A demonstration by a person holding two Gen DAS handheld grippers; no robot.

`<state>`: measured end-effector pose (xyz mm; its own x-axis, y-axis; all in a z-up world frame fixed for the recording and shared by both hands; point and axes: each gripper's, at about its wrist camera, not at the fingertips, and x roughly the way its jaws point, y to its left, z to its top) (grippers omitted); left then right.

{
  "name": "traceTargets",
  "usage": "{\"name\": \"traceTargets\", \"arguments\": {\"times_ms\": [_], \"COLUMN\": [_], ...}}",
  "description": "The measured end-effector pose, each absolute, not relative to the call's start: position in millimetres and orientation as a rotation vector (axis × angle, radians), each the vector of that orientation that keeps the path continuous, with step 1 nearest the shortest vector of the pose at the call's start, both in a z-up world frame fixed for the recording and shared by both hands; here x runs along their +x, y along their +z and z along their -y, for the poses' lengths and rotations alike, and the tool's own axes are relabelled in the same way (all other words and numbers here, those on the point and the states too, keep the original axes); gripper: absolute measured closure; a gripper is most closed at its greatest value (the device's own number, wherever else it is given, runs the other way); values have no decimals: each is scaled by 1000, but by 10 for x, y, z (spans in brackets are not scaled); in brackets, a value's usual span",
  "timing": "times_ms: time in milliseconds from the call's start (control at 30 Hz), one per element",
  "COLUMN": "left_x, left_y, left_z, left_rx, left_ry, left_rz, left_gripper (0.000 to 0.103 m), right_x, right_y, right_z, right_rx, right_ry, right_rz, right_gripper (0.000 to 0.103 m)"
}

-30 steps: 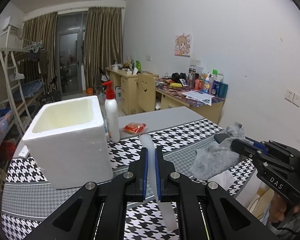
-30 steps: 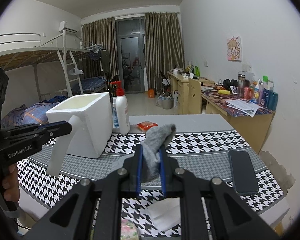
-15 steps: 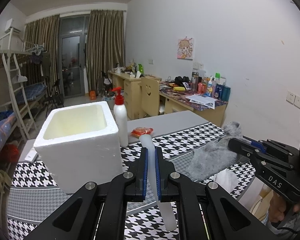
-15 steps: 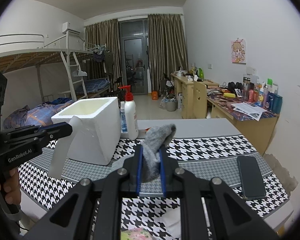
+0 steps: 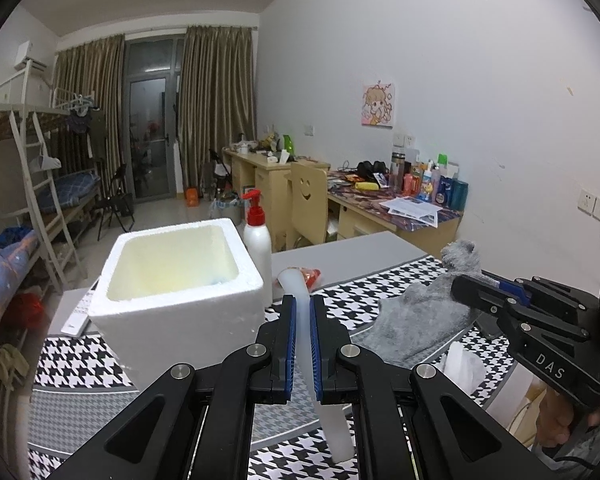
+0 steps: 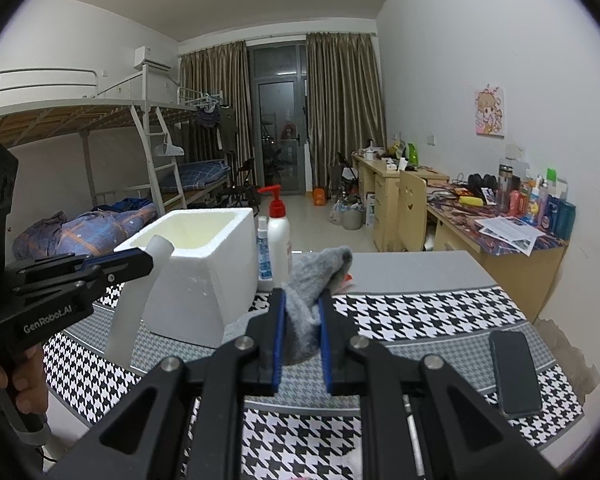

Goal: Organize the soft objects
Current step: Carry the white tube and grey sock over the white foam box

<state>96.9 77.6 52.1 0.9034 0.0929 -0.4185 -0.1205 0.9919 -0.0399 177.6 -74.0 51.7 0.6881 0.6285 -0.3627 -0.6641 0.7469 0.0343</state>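
Now left tongs (image 5: 302, 344) clamp smooth white strip (image 5: 300, 292); right tongs (image 6: 302, 340) pinch fuzzy grey sock (image 6: 312, 280); blocky foam box (image 5: 172, 280) near.

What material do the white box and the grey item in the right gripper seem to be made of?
White box: likely expanded polystyrene foam, with a matte, grainy surface and thick walls. Grey item in the right gripper: fuzzy knit fabric, perhaps a sock; it droops limply.

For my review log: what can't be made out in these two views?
- Foam box floor: left wrist view, near wall hides it.
- White strip lower end: right wrist view, left gripper covers its middle.
- Grey sock toe end: right wrist view, right gripper hides it.
- Pump bottle label: too small.
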Motion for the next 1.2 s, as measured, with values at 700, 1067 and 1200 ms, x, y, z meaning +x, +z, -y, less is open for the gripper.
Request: {"name": "traceTargets", "arguments": {"times_ms": [700, 1067, 1200], "left_x": [1005, 1042, 1069], "left_y": [775, 890, 917], "left_z": [-874, -958, -986], "left_rx": [-36, -28, -27], "left_ry": [126, 147, 155], "left_rz": [-384, -362, -361], "left_gripper": [96, 96, 96], "right_x": [1785, 1832, 1852], "right_y": [706, 844, 873], "right_z": [490, 343, 291], "right_rx": [-102, -106, -108], "right_ry": [756, 770, 777], "right_rz": [-345, -330, -331], "right_gripper": [84, 84, 84]}}
